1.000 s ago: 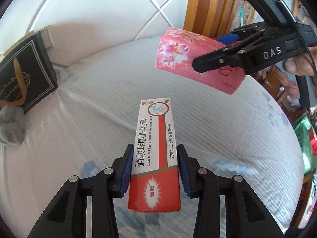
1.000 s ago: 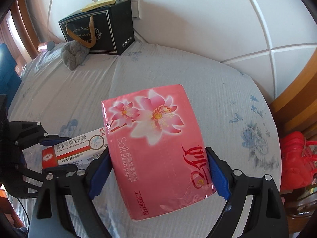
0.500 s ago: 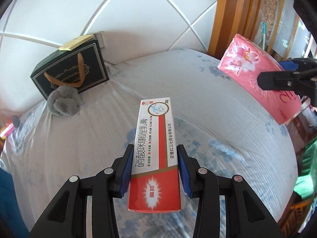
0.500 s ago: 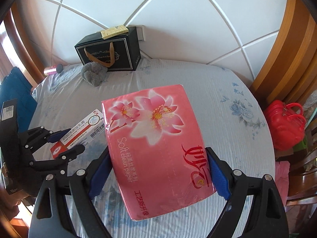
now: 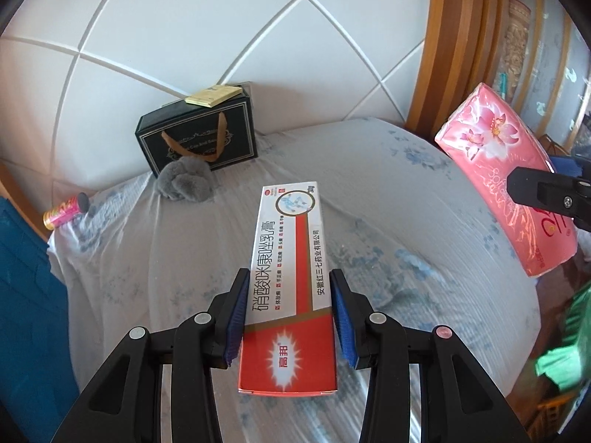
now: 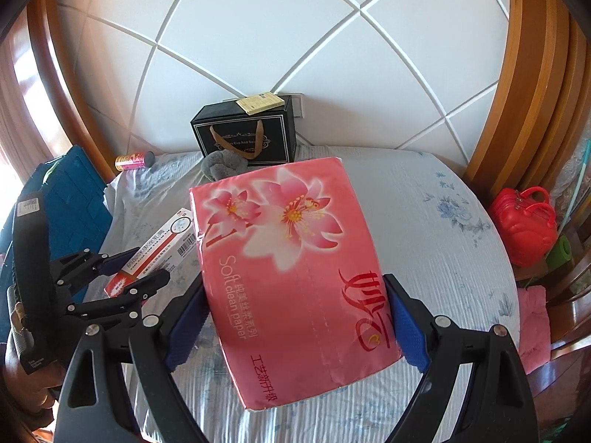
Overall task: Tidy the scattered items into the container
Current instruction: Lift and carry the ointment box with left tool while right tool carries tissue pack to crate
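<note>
Pink tissue pack: glossy plastic wrap over soft paper, so you have a light, squashy, slippery load. It hangs in the air above the bed, clamped across its width by your right gripper, both blue pads pressed into the near half. Its long axis runs away from you, far end tipped up toward the headboard. Squeeze gently; I judge the film could slide if you tilt it steeply.

Black gift bag: stiff card with brown ribbon handles, standing upright against the headboard at the far side of the bed. This looks like the container. A small yellow booklet lies across its top, so the opening is partly covered.

Ointment box: thin red-and-white carton, light and rigid but crushable. Your left gripper grips it by its long side edges, near the red end. It is off the bed, long axis pointing straight ahead toward the bag, printed face up.

Grey fluffy pompom: soft, loose on the sheet, touching the bag's front.

Pink-and-yellow can: hard, lying on its side at the bed's left edge, likely to roll.
</note>
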